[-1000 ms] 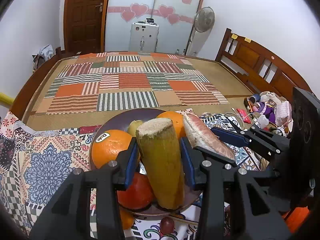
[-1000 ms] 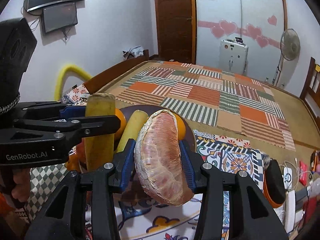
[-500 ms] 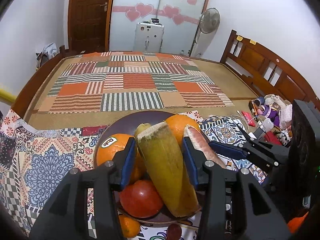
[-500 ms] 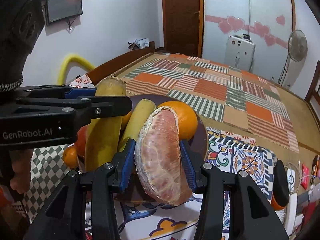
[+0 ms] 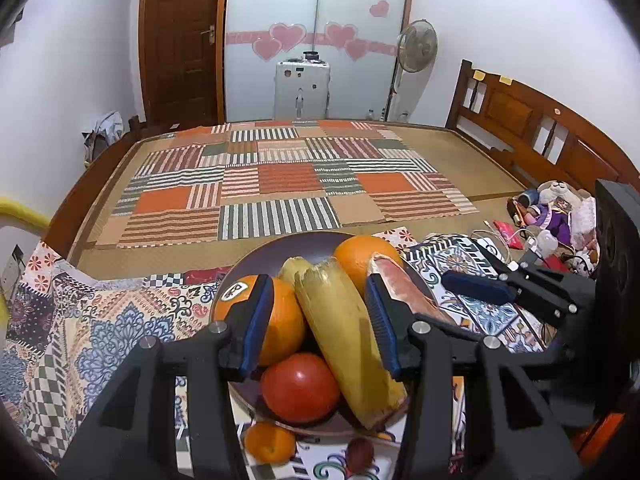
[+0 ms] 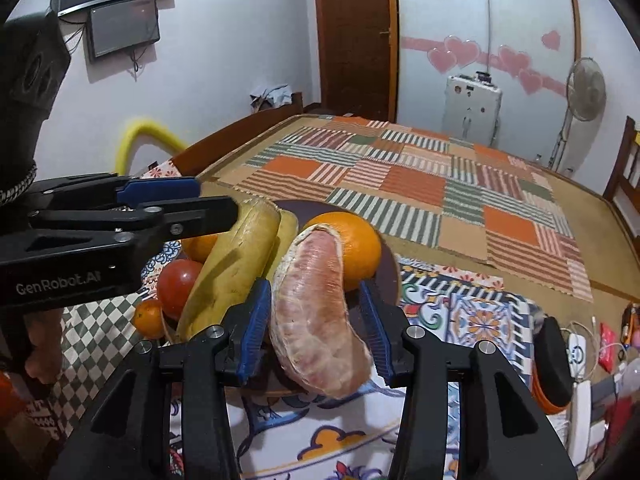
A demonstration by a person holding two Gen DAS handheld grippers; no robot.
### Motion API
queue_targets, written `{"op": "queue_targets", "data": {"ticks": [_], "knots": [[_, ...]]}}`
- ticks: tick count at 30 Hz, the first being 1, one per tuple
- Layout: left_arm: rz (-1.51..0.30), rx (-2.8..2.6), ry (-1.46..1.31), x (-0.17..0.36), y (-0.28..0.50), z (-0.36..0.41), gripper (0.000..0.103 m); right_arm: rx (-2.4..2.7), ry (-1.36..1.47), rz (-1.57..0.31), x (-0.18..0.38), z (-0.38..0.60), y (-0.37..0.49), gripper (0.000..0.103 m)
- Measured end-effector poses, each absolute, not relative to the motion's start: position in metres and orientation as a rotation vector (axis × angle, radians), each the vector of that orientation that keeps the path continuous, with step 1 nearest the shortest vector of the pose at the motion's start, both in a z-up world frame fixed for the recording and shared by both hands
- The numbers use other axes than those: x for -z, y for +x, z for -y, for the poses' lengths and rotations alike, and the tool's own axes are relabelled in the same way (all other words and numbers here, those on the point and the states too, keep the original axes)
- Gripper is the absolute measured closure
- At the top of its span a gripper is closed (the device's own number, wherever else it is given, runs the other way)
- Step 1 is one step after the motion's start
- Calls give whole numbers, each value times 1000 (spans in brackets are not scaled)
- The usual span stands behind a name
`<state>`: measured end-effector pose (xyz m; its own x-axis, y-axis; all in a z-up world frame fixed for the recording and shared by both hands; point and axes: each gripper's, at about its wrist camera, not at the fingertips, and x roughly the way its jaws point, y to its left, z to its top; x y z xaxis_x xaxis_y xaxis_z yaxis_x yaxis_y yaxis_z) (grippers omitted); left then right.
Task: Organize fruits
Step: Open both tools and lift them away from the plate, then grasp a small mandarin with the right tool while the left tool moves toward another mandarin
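Filling up with fruit, the dark plate (image 5: 260, 256) on the patterned cloth (image 5: 120, 332) already carries two oranges (image 5: 284, 320), a tomato (image 5: 300, 386) and a smaller yellow piece at the far side. The left hand-held gripper (image 5: 318, 320) is spread around a long yellow fruit (image 5: 348, 352) that leans on the pile with its near end on the plate's rim. A gap shows at its left pad, so that piece looks delivered. The right hand-held gripper (image 6: 314, 320) pinches a peeled pomelo segment (image 6: 320, 320) at the plate's near right edge, tilted against the far orange. Whether its lower end rests on the plate cannot be told. Judging from this, most of the sorting is done. What is left is releasing the segment and gathering the small tangerine (image 5: 269, 442) and the little dark red fruit (image 5: 358, 452) lying on the cloth just in front of the plate.
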<state>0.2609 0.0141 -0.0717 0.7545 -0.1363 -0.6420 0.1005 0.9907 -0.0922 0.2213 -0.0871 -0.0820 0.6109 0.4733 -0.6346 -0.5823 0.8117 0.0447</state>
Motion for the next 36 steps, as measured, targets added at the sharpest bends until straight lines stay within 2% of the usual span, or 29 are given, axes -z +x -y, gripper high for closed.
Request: {"op": "queue_targets", "data": {"ticks": [9,13,19,26,36], "knots": [[-659,134,-50,48,213,-18,56,-587,-130,-630,57,108,187,60],[-639,137,-49,37,184,-21,53,-583,-114,-590,46,114,166,54],[-619,134,-23,29,145,-20,50,-590,-111,-556,43,113,136,52],[-634,137,-39,41,108,-26,46,-614,-146,-586,61,98,110,52],[-730,135,-52,86,82,-41,46,-677,-139,-712,109,74,98,52]]}}
